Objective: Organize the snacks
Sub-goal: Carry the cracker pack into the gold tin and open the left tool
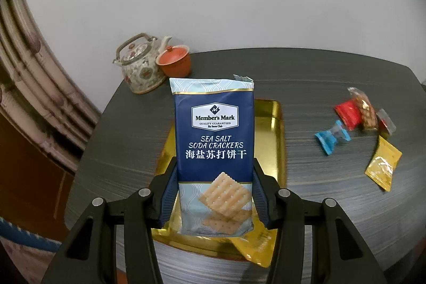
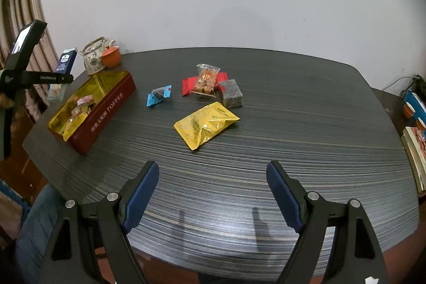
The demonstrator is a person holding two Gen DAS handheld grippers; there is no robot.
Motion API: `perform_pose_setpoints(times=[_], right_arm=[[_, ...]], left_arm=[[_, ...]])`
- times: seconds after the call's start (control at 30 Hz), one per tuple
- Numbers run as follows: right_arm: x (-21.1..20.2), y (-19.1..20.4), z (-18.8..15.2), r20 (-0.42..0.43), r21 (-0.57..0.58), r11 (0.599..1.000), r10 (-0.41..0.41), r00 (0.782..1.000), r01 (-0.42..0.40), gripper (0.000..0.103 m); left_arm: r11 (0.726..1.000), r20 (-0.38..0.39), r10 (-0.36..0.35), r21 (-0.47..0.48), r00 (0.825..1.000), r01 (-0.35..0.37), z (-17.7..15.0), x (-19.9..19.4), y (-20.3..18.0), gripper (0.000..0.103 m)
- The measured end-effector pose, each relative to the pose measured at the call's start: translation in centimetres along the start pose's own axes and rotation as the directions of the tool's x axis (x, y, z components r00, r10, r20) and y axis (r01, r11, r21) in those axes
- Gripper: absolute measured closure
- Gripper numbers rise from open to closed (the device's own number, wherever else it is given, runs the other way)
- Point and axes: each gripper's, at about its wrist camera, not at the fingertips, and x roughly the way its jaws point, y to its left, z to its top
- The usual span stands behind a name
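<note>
My left gripper [image 1: 214, 188] is shut on a blue soda cracker pack [image 1: 214, 151] and holds it upright above the gold-lined red toffee tin [image 1: 277, 124]. The pack [image 2: 65, 63] and the tin [image 2: 106, 108] also show at the left of the right wrist view; the tin holds a few small snacks. My right gripper [image 2: 213, 177] is open and empty above the table's front edge. Loose on the table lie a yellow packet [image 2: 206, 124], a blue candy [image 2: 159, 95], a red packet [image 2: 187, 85], a clear nut bag [image 2: 206, 81] and a dark block [image 2: 231, 93].
A patterned teapot [image 2: 93, 59] and an orange lidded cup [image 2: 110, 57] stand at the table's far left corner. Books and cups [image 2: 415, 124] sit on a side surface at the right. A curtain hangs at the left.
</note>
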Motion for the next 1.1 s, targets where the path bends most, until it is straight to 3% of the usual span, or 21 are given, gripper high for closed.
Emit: perform_pose_setpoints(times=[0.2, 0.43, 1.1], right_arm=[[0.0, 0.3, -0.1, 0.001, -0.013, 1.000, 0.000, 1.000, 0.000, 0.023], [0.2, 0.4, -0.3, -0.012, -0.011, 1.000, -0.003, 1.000, 0.003, 0.023], [1.3, 0.1, -0.6, -0.041, -0.014, 1.000, -0.008, 0.999, 0.008, 0.023]], left_arm=[[1.000, -0.038, -0.006, -0.029, 0.999, 0.005, 0.8, 1.7, 1.2, 0.052], [0.990, -0.131, -0.113, -0.093, 0.985, 0.102, 2.5, 5.4, 1.1, 0.052], [0.998, -0.210, -0.040, -0.047, 0.977, 0.031, 2.8, 9.9, -1.7, 0.052]])
